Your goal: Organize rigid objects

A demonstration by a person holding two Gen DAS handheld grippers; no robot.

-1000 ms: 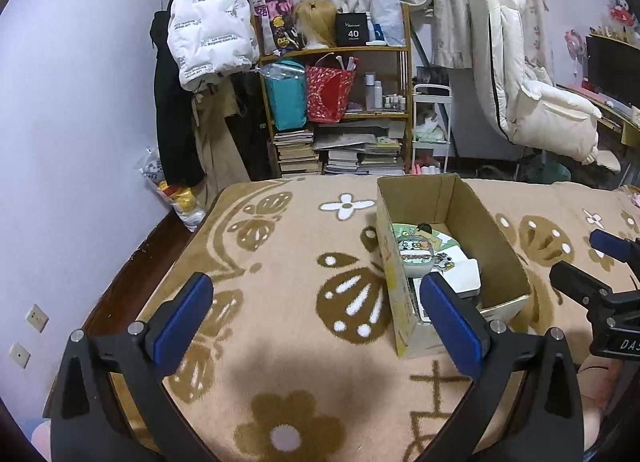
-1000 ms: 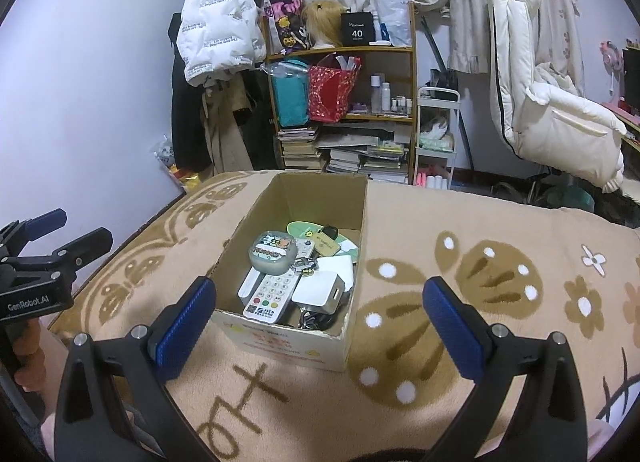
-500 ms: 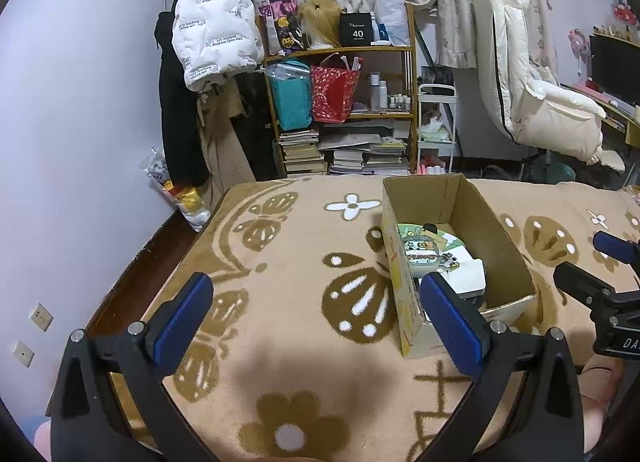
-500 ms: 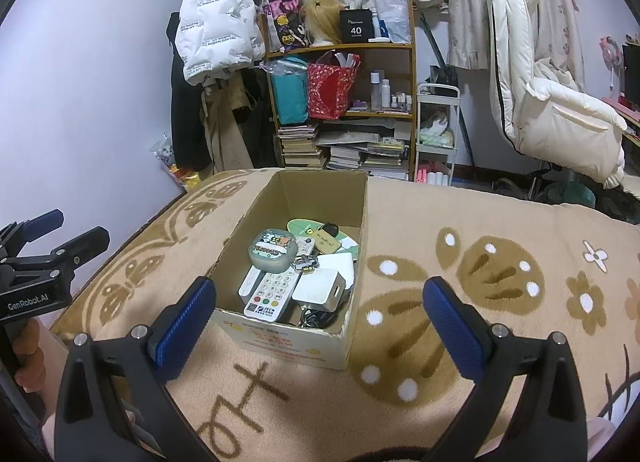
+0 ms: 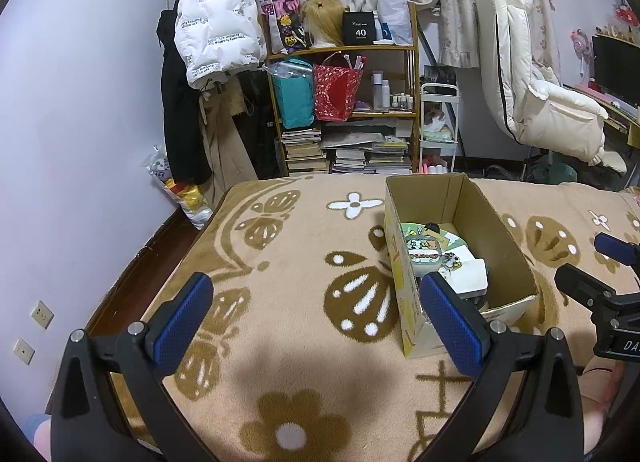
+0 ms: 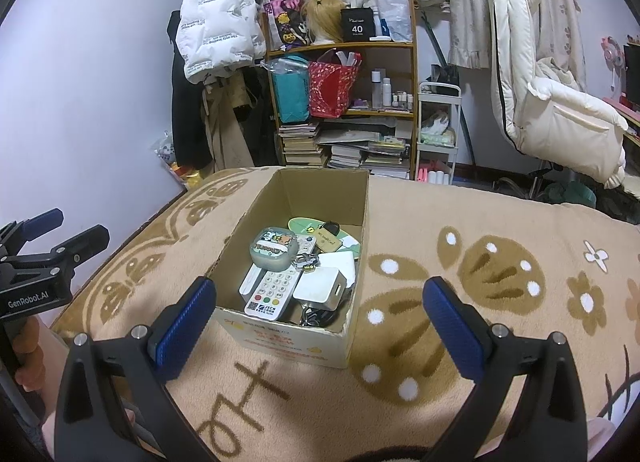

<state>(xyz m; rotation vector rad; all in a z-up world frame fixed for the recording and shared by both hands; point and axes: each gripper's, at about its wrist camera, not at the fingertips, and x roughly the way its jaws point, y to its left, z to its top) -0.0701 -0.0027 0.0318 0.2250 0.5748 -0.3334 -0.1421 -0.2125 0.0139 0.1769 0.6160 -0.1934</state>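
Both grippers, left gripper (image 5: pixel 316 322) and right gripper (image 6: pixel 318 326), hang spread wide and empty over the blanket (image 6: pixel 480 362), while the stiff, light remote (image 6: pixel 274 294) in the cardboard box (image 6: pixel 248 221) looks easiest pinched across its long sides.
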